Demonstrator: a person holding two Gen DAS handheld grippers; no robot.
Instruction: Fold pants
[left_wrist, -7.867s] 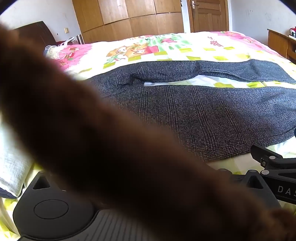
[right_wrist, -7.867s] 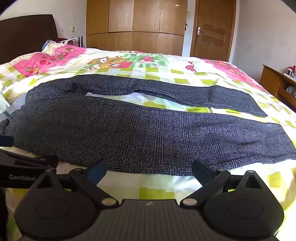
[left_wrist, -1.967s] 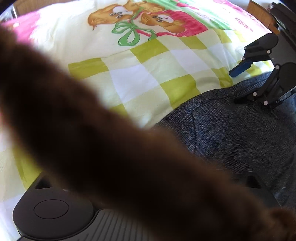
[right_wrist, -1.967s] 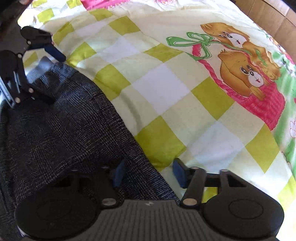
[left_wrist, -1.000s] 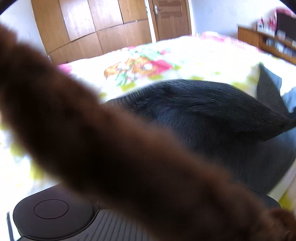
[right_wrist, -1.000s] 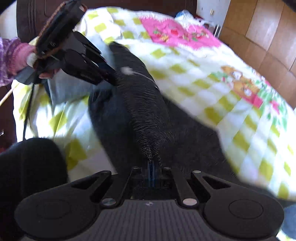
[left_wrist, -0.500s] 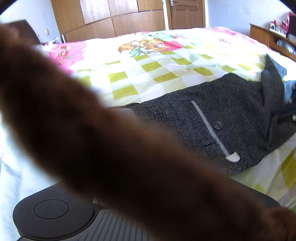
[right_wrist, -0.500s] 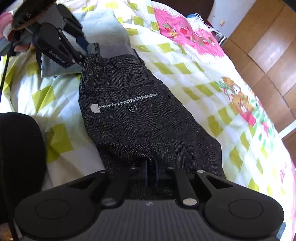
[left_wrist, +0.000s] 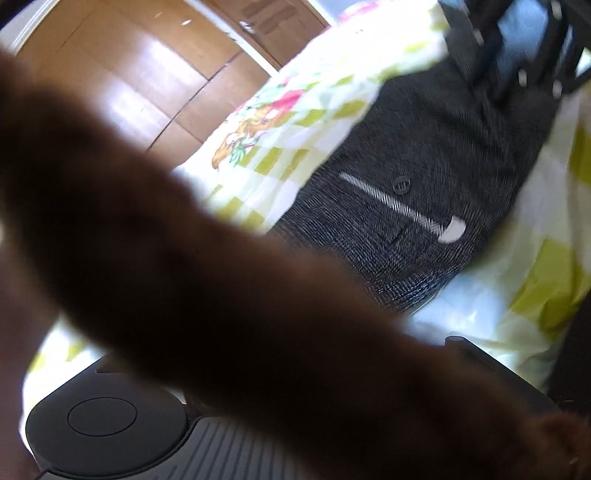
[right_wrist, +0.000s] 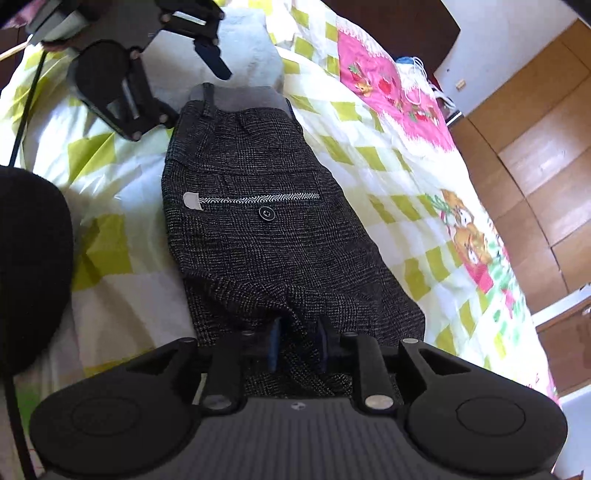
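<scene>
The dark grey checked pants lie folded on the bed, back pocket and button up, waistband at the far end. In the left wrist view the pants show behind a blurred brown furry band that hides my own fingers. My right gripper sits at the near folded edge, its jaws opening, with a ridge of cloth loosely between the blue pads. My left gripper hovers by the waistband's left corner, its jaws opening wide with nothing between them. The right gripper appears blurred at the top right of the left wrist view.
The yellow-checked cartoon quilt covers the bed. A grey pillow lies beyond the waistband. Wooden wardrobes stand to the right. A dark rounded shape sits at the near left, a black cable beside it.
The pants swung over and settled flat on the bed. My left gripper let go of the waistband and drew off to the side. My right gripper's pads spread apart.
</scene>
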